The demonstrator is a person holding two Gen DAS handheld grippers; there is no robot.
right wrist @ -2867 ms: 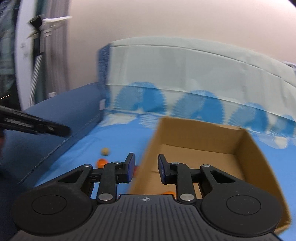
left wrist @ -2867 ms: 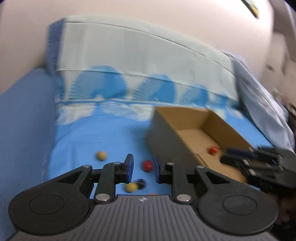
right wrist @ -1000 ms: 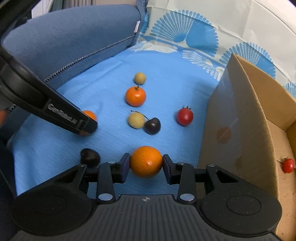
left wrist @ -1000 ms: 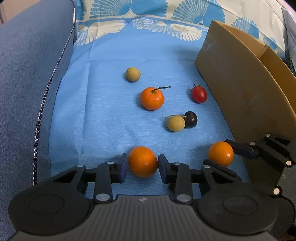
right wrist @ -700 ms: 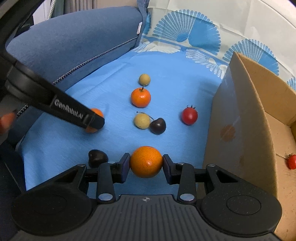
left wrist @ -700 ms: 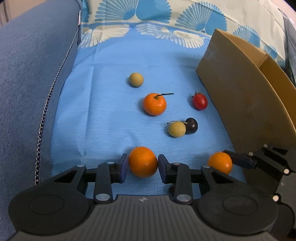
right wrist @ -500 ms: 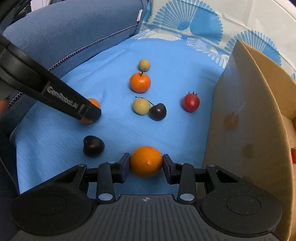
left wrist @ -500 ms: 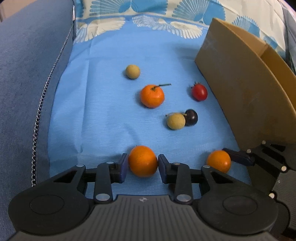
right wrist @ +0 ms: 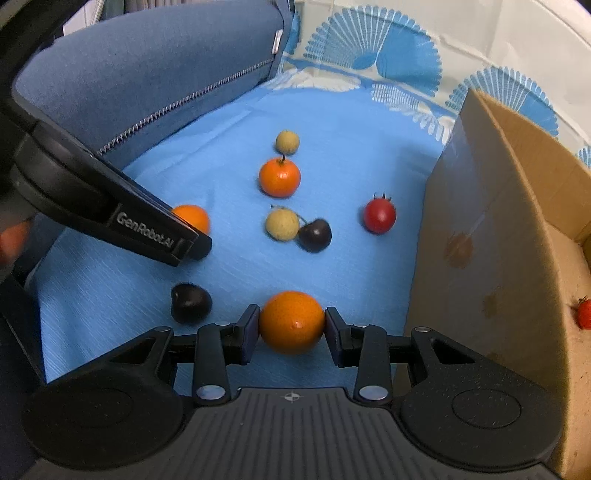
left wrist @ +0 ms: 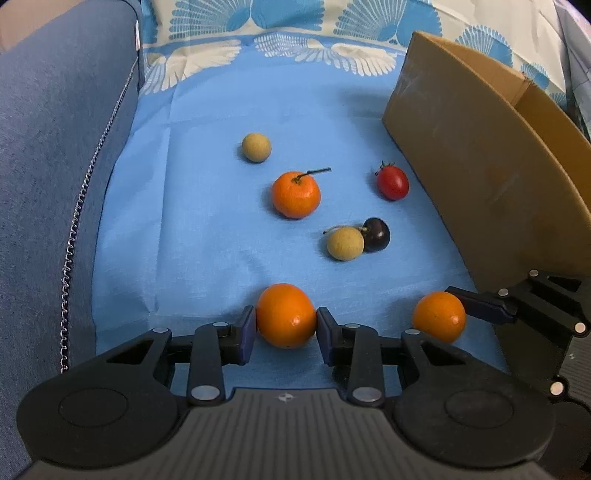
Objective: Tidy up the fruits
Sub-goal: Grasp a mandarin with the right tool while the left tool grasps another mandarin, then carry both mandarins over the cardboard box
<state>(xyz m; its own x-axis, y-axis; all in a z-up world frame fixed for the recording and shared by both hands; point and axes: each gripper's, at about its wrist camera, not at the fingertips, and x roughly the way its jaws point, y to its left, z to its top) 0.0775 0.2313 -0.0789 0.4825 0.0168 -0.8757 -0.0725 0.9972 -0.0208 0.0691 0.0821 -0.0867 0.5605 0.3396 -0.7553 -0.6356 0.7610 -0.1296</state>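
My left gripper [left wrist: 286, 325] is shut on an orange [left wrist: 286, 315], low over the blue cloth [left wrist: 207, 206]. My right gripper [right wrist: 291, 330] is shut on a second orange [right wrist: 291, 321], which also shows in the left wrist view [left wrist: 439, 316]. Loose on the cloth lie a stemmed orange [left wrist: 295, 194], a red tomato [left wrist: 392, 182], two tan round fruits [left wrist: 256, 147] [left wrist: 345, 243] and a dark cherry [left wrist: 376, 234]. Another dark fruit [right wrist: 191, 302] lies left of my right gripper. A cardboard box [left wrist: 480, 162] stands to the right, with a red fruit [right wrist: 583, 313] inside.
A blue sofa arm [left wrist: 48, 158] with a zipper runs along the left. A fan-patterned pillow [left wrist: 295, 22] lies at the back. The box's near wall [right wrist: 480, 258] stands close to the right of my right gripper.
Both grippers came down from a raised view to the cloth and shut on an orange each. Over the last second they hold the oranges with only small shifts.
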